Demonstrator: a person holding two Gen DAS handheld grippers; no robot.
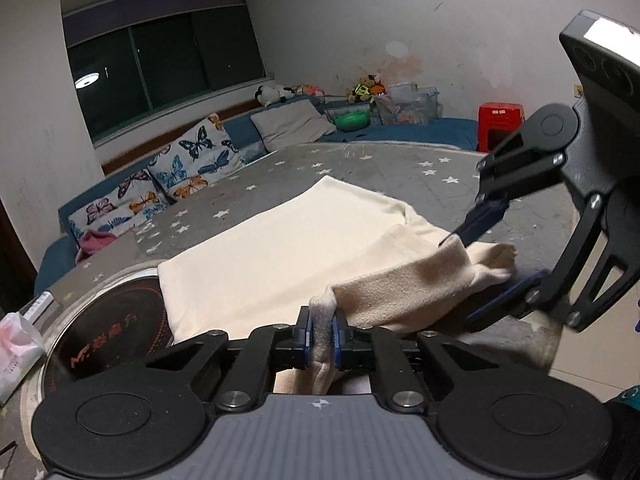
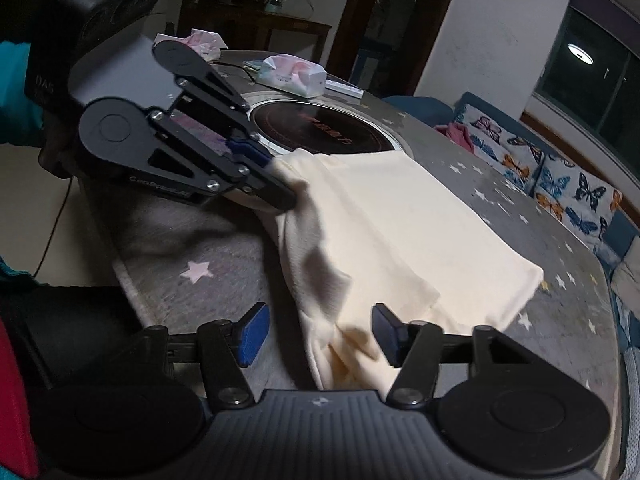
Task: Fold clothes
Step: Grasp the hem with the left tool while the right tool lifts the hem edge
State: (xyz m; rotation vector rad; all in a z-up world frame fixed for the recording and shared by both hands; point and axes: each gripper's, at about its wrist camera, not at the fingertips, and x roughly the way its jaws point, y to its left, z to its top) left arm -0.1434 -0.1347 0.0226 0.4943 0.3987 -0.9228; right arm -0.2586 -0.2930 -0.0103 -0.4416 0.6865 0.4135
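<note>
A cream garment (image 1: pixel 280 236) (image 2: pixel 400 216) lies partly folded on the grey star-print tablecloth (image 1: pixel 360 160) (image 2: pixel 540 232). My left gripper (image 1: pixel 322 330) is shut on a bunched edge of it at the near side; in the right wrist view the left gripper (image 2: pixel 282 178) pinches that same corner beside the cooker. My right gripper (image 2: pixel 320 336) is open, and the garment's other near corner hangs loosely between its blue pads (image 2: pixel 252 334). From the left wrist view the right gripper (image 1: pixel 492 264) straddles the lifted fold, jaws apart.
A round black induction cooker (image 1: pixel 112 320) (image 2: pixel 320 132) is set in the table, partly under the garment. Tissue packs (image 2: pixel 292 74) (image 1: pixel 16 344) lie beyond it. Butterfly cushions (image 1: pixel 180 160) on a blue sofa and a red stool (image 1: pixel 500 120) stand behind the table.
</note>
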